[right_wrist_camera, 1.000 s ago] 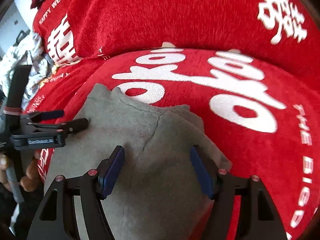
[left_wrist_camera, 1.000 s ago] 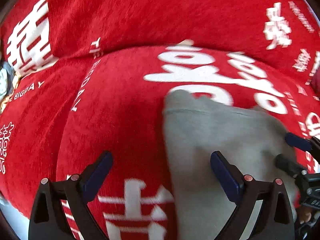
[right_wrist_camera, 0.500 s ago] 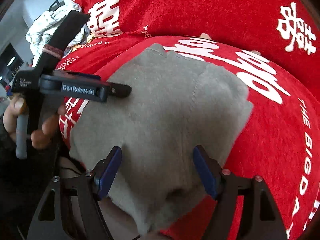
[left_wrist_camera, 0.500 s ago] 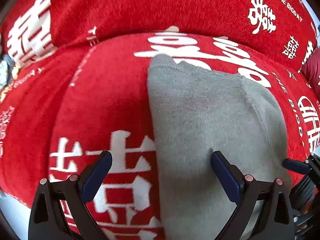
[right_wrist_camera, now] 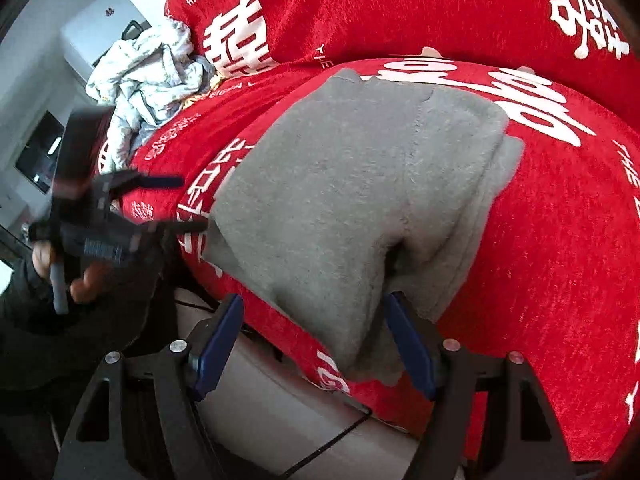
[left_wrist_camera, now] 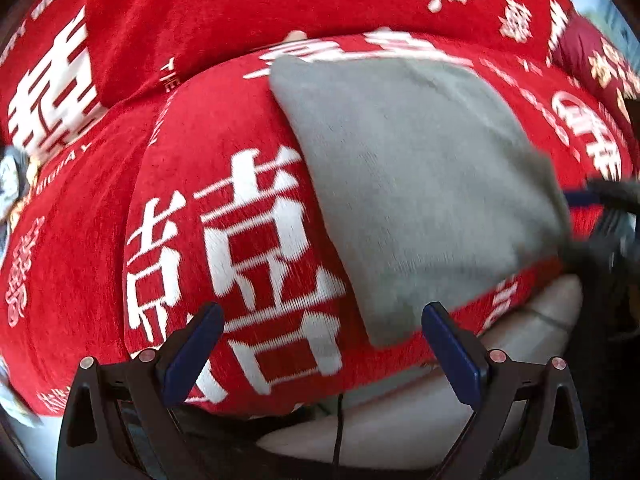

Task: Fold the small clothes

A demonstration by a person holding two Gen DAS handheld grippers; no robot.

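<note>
Both claws — left (left_wrist_camera: 320, 356) and right (right_wrist_camera: 312, 348) — stand apart, gripping nothing; the folded garment (right_wrist_camera: 360, 184) lies on the red cushion (left_wrist_camera: 120, 184), overhanging its front edge — it may slide off.

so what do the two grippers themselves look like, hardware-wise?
Both match: the left gripper and right gripper have black skeletal frames with triangular cut-outs, silver rivets at the joints and flat dark-blue finger pads. Seen from the right wrist, the left one is blurred, with a small white label, held by a bare hand in a dark sleeve.
</note>
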